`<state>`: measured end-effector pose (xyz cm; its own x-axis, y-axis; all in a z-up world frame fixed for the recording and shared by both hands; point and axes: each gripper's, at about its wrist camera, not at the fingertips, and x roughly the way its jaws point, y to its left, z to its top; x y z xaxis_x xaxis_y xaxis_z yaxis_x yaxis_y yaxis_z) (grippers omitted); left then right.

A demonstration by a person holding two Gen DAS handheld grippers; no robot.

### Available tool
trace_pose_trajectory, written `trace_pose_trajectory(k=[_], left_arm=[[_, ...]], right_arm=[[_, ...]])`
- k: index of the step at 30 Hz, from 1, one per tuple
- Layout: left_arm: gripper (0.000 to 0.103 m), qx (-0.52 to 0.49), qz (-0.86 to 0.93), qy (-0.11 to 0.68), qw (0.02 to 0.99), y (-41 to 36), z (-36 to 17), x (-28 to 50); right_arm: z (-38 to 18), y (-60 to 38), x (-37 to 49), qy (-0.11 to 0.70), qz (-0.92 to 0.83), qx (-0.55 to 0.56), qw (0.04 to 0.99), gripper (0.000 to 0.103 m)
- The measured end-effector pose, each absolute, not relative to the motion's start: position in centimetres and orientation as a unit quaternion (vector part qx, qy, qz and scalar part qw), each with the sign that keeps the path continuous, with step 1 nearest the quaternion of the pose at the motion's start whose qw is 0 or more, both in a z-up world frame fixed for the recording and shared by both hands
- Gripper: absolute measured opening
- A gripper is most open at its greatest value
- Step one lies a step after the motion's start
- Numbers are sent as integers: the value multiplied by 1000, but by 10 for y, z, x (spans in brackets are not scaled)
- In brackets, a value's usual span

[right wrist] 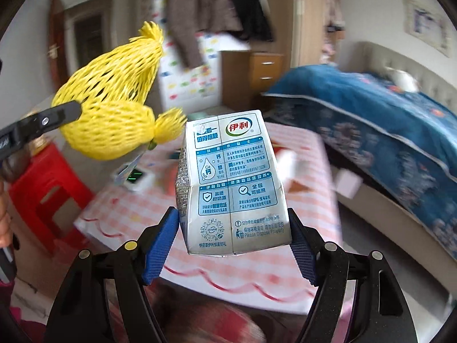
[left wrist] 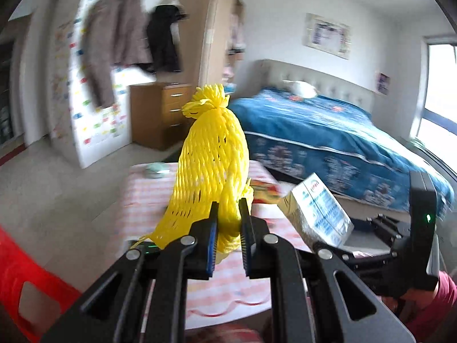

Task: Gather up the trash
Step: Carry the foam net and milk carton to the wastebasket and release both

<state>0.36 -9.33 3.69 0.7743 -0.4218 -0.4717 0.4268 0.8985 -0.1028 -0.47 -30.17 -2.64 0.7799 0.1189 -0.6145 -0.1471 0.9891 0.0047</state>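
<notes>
- The left gripper (left wrist: 228, 223) has its fingers closed on a yellow foam fruit net sleeve (left wrist: 211, 157). The sleeve stands up from the fingers towards 12 o'clock in the left wrist view, with its tied tuft at the top.
- The right gripper (right wrist: 232, 228) has its fingers pressed on both sides of a white and blue milk carton (right wrist: 231, 183). The long axis of the carton runs forward along the fingers, towards 12 o'clock in the right wrist view.
- Both pieces of trash are held in the air above the surface with the pink checked cloth (right wrist: 300, 200), not lying on it.
- In the right wrist view the sleeve is at about 10 o'clock from the carton, and its lower tuft is just beside the top corner of the carton; I cannot tell if they touch.
- No bin or bag is visible in either view, so I judge that the coming move is to carry both things to a container, and neither hand looks nearer to one.
- A red plastic stool (right wrist: 45, 188) stands beside the surface, at 9 o'clock.
</notes>
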Motion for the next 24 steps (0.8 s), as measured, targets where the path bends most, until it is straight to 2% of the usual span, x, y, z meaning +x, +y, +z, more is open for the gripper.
trace_pose_trajectory(k=[14,24], left_arm=[[12,62,-458,280,841,-309,-25,-34],[13,91,-523,325,782,-408,-79,-39]], right_arm=[[-39,-471,-109,348,-163,67,921,74],[-79,-535,-151,375,-245,123,886,75]])
